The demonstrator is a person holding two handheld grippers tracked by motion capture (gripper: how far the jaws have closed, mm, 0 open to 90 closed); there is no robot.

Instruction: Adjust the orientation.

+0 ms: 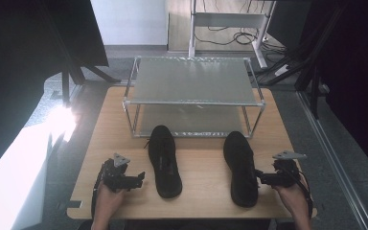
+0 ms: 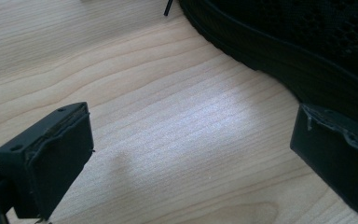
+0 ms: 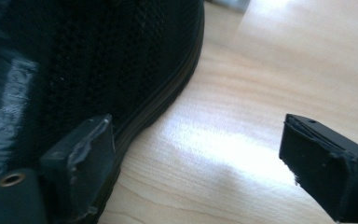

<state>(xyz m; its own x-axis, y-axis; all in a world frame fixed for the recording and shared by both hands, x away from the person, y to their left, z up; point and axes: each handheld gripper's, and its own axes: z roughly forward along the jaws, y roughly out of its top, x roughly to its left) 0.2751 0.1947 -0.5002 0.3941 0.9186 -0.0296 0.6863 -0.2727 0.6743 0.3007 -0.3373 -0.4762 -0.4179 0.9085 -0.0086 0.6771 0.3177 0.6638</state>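
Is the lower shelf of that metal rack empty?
Empty, as far as it shows: the rack has nothing on its lower shelf; both shoes lie on the table.

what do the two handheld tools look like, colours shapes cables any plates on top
Both are black, blocky two-jaw units. The left tool and the right tool each carry a grey three-cornered plate on top, and a dark cable trails back along each forearm. In the gripper views the jaws end in chunky, squared black pads with rough, worn edges. No sleeves are visible.
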